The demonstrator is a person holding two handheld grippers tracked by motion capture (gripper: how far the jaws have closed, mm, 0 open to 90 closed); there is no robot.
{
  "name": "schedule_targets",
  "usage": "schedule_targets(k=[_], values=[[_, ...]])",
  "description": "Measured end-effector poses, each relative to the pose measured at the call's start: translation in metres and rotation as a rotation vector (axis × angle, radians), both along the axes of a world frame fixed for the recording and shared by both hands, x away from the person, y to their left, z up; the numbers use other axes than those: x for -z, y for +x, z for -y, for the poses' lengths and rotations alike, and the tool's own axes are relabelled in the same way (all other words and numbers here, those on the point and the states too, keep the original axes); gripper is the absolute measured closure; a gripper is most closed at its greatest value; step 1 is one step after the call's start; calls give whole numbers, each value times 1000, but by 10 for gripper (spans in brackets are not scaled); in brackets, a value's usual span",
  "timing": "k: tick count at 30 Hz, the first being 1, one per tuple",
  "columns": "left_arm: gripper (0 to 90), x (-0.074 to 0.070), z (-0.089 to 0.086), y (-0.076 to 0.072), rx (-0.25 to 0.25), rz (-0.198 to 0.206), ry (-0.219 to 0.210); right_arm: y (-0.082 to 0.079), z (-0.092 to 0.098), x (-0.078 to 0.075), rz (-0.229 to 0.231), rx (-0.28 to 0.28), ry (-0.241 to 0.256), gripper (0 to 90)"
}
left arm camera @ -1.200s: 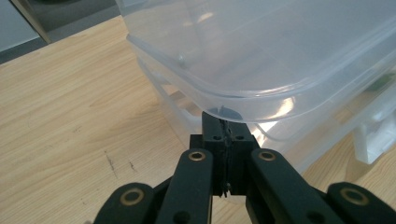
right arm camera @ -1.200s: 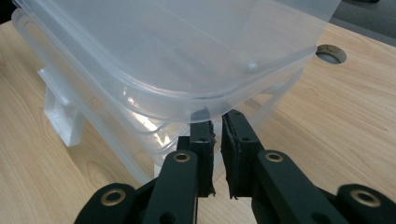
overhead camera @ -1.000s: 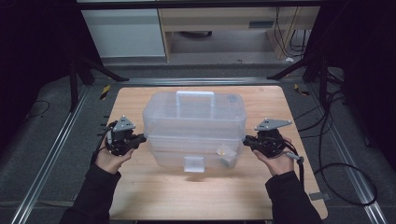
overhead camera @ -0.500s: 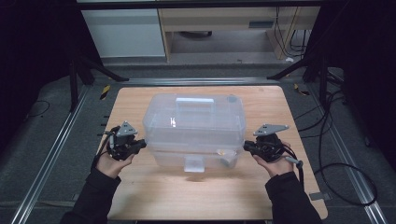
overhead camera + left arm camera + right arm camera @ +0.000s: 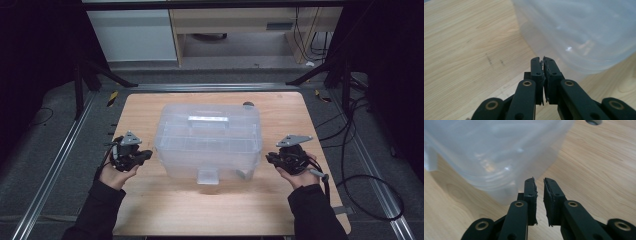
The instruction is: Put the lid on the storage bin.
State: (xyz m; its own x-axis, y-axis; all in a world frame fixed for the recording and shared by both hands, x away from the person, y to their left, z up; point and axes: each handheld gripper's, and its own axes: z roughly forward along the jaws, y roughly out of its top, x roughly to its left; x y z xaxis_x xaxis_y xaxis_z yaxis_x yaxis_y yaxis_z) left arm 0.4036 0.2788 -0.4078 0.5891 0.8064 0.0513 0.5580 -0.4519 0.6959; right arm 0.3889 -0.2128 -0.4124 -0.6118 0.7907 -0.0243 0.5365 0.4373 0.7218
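Both grippers (image 5: 146,156) (image 5: 270,159) — now drawn off box (image 5: 207,142).

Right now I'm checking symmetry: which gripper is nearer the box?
Left, slightly. The left gripper sits just off the box's left wall; the right gripper stands a little farther off its right wall. Neither touches.

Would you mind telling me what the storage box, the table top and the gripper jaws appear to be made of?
The storage box looks like frosted, translucent plastic: the table shows dimly through its walls, with soft glints. The table top looks like pale wood or a wood-look laminate, with visible grain and a matt finish. The jaws of the left gripper and right gripper look like matt black plastic, perhaps rubber-padded.
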Motion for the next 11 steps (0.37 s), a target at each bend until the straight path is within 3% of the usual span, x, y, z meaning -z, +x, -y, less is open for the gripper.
schedule_targets(k=[6, 11], values=[[769, 14, -15, 9, -64, -8, -4, 5, 23, 4, 27, 79, 7, 658], [569, 27, -25, 16, -121, -1, 30, 12, 43, 18, 59, 178, -18, 408]])
